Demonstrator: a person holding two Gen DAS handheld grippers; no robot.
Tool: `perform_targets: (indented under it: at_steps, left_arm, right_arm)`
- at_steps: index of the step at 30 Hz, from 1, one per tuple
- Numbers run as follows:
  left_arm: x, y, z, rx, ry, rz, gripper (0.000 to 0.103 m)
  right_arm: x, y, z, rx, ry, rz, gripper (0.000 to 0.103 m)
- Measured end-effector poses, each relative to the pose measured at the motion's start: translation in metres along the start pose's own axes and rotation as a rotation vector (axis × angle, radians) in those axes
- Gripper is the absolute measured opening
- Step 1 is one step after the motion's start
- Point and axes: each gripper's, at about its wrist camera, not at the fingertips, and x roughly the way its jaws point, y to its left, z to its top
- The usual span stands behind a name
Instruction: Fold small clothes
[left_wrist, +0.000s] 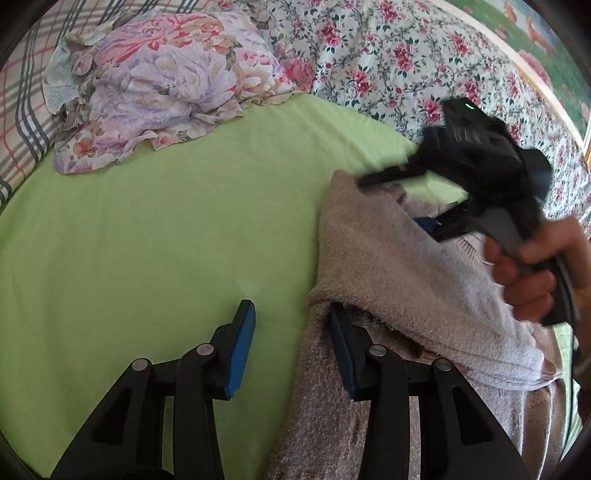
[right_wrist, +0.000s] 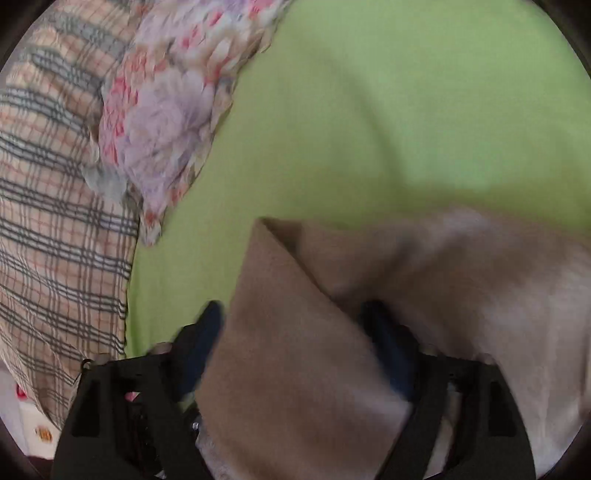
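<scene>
A beige knitted garment (left_wrist: 391, 258) lies on the green sheet (left_wrist: 147, 229), partly lifted and folded over. My left gripper (left_wrist: 291, 332) is open; its right finger (left_wrist: 343, 350) sits under the garment's edge, its left finger on the sheet side. My right gripper (left_wrist: 402, 199), held by a hand, is open with its jaws apart over the garment's far corner. In the blurred right wrist view, a flap of the garment (right_wrist: 295, 332) lies between the right gripper's (right_wrist: 295, 325) spread fingers.
A crumpled floral cloth (left_wrist: 162, 92) lies at the back left on the green sheet. A plaid fabric (left_wrist: 22, 110) borders the left, a rose-print bedspread (left_wrist: 388, 55) the back right. The floral cloth (right_wrist: 166, 110) and plaid (right_wrist: 55, 221) show in the right wrist view.
</scene>
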Motion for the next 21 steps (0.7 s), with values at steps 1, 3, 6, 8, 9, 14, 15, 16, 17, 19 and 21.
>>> perform_targets:
  at_steps: [1, 3, 6, 8, 9, 14, 15, 16, 17, 19, 21]
  left_arm:
    - [-0.001, 0.000, 0.000, 0.001, -0.006, -0.005, 0.042]
    - [-0.001, 0.001, -0.001, -0.001, -0.011, -0.013, 0.042]
    - [0.000, 0.007, 0.000, -0.028, -0.007, -0.044, 0.042]
    - [0.000, 0.010, 0.000, -0.047, -0.006, -0.063, 0.042]
    - [0.000, 0.010, 0.000, -0.049, -0.007, -0.067, 0.042]
    - [-0.009, 0.008, 0.005, -0.032, 0.012, -0.139, 0.042]
    - [-0.013, 0.007, 0.008, -0.021, 0.028, -0.169, 0.043]
    - [-0.015, 0.006, 0.011, -0.002, 0.037, -0.184, 0.045]
    - [-0.019, 0.004, 0.014, 0.023, 0.040, -0.197, 0.048]
    - [-0.026, 0.001, 0.026, 0.069, 0.034, -0.200, 0.054]
    - [-0.026, 0.003, 0.040, 0.078, 0.043, -0.200, 0.059]
  right_arm:
    - [0.002, 0.003, 0.007, 0.004, -0.016, 0.085, 0.100]
    - [0.009, 0.005, 0.016, 0.041, -0.048, 0.185, 0.100]
    - [0.008, -0.008, 0.012, 0.120, -0.137, 0.279, 0.099]
    - [-0.010, -0.019, -0.001, 0.165, -0.215, 0.346, 0.090]
    - [-0.021, -0.023, -0.009, 0.179, -0.252, 0.366, 0.080]
    - [-0.098, -0.039, -0.072, 0.205, -0.371, 0.194, 0.075]
    - [-0.116, -0.040, -0.089, 0.196, -0.390, 0.131, 0.075]
    - [-0.135, -0.042, -0.107, 0.190, -0.418, 0.062, 0.075]
    - [-0.151, -0.045, -0.123, 0.192, -0.441, 0.005, 0.075]
    - [-0.188, -0.053, -0.164, 0.198, -0.503, -0.106, 0.075]
    - [-0.217, -0.062, -0.206, 0.227, -0.564, -0.256, 0.075]
